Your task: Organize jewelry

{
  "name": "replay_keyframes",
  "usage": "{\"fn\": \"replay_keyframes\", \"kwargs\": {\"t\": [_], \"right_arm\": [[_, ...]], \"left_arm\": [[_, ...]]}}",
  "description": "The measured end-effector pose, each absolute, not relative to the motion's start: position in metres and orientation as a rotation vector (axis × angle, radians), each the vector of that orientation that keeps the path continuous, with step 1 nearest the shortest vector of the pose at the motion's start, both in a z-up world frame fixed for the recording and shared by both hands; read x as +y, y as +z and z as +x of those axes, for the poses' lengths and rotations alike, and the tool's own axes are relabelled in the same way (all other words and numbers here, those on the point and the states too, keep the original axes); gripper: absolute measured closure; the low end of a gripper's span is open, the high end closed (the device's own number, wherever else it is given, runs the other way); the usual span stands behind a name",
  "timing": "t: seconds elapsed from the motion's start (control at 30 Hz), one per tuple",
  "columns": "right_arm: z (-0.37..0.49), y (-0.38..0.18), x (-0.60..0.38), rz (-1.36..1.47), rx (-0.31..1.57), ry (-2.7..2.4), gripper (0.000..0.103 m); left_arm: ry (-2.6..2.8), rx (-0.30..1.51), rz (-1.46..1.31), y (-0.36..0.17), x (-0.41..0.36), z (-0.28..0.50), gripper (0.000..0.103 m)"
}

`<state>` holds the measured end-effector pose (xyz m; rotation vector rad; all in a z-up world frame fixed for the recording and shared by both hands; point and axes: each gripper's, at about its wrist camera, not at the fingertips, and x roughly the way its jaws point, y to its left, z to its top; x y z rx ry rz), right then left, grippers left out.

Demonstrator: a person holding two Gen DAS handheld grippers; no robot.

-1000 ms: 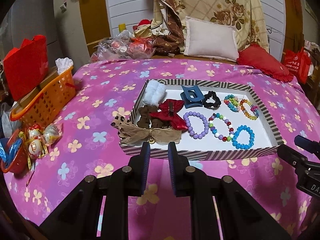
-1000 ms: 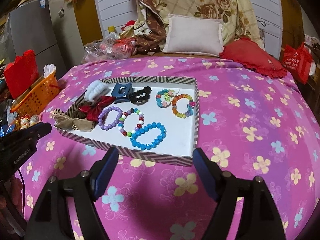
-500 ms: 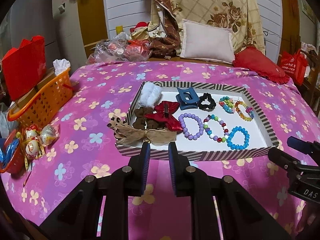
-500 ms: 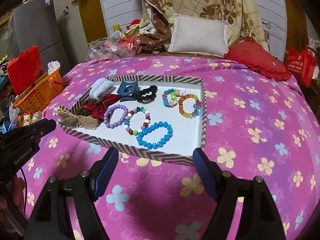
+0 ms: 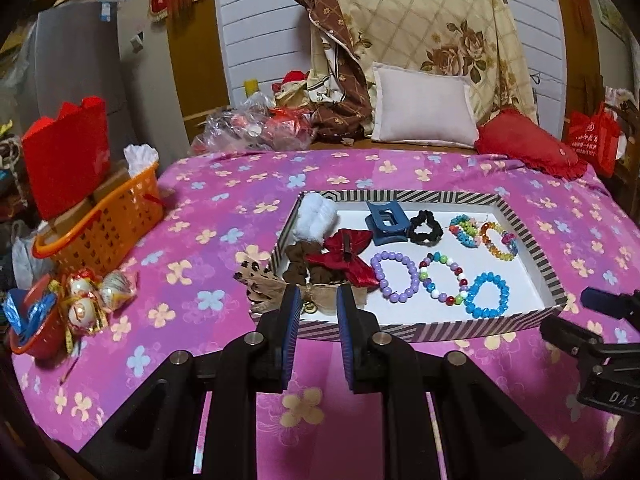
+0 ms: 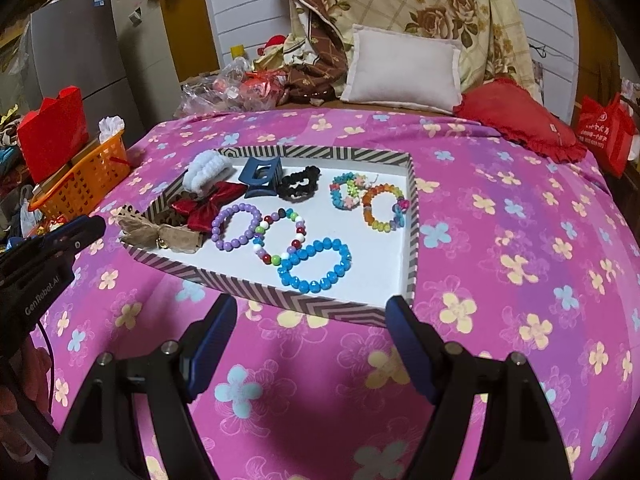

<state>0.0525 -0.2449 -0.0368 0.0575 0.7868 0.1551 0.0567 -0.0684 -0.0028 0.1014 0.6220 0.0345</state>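
Pink flowered bedding covers the bed, where a striped tray lies with the jewelry inside. 3 bead bracelets sit in a row near its front edge: purple, multicolored and blue. A red bow, blue claw clip and black scrunchie lie behind them. The left tool hovers at the tray's near left corner, jaws narrow with nothing between them. The right tool hangs before the tray, jaws wide and empty. An orange basket stands at the left.
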Motion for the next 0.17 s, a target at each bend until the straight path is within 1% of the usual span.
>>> {"fn": "replay_keyframes", "kwargs": {"t": [0.17], "right_arm": [[0.0507, -0.0353, -0.2456, 0.056, 0.784, 0.158, 0.023]], "left_arm": [[0.031, 0.617, 0.118, -0.0035, -0.0702, 0.0533, 0.081]]}}
